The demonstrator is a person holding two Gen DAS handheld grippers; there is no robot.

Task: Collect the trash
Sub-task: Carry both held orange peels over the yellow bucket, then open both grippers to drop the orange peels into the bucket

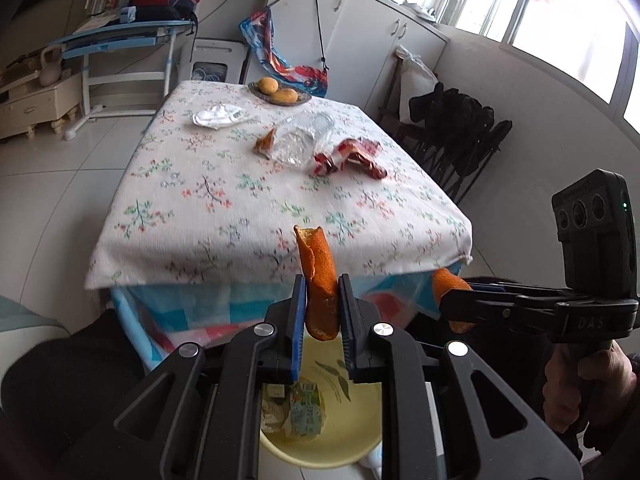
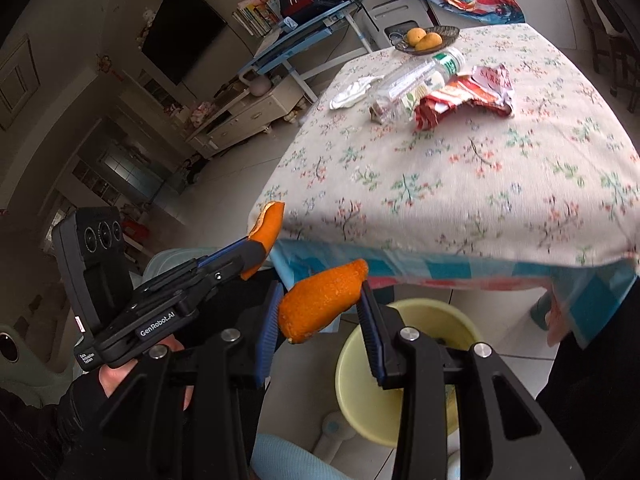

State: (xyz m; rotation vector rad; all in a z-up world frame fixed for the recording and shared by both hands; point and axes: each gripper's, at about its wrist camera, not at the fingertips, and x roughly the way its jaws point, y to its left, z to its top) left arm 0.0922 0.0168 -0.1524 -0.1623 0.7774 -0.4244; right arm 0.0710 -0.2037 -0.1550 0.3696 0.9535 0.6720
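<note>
Your left gripper [image 1: 322,304] is clamped on a curled strip of orange peel [image 1: 318,276] at the lower centre of the left wrist view, directly above the yellow bin [image 1: 332,446]. Your right gripper [image 2: 320,320] pinches a second orange peel [image 2: 320,300] just left of the bin's rim in the right wrist view. On the floral tablecloth [image 1: 224,200] in the upper half lie a plastic bottle [image 1: 300,136], a red wrapper [image 1: 348,156] and a white tissue [image 1: 220,116].

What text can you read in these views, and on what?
"GenRobot.AI": side of the left gripper.
"DAS": body of the right gripper.
Small white label on the left gripper: too small to read.
Bottle label and red wrapper: blurred.
Packet in the yellow bin: illegible.
</note>
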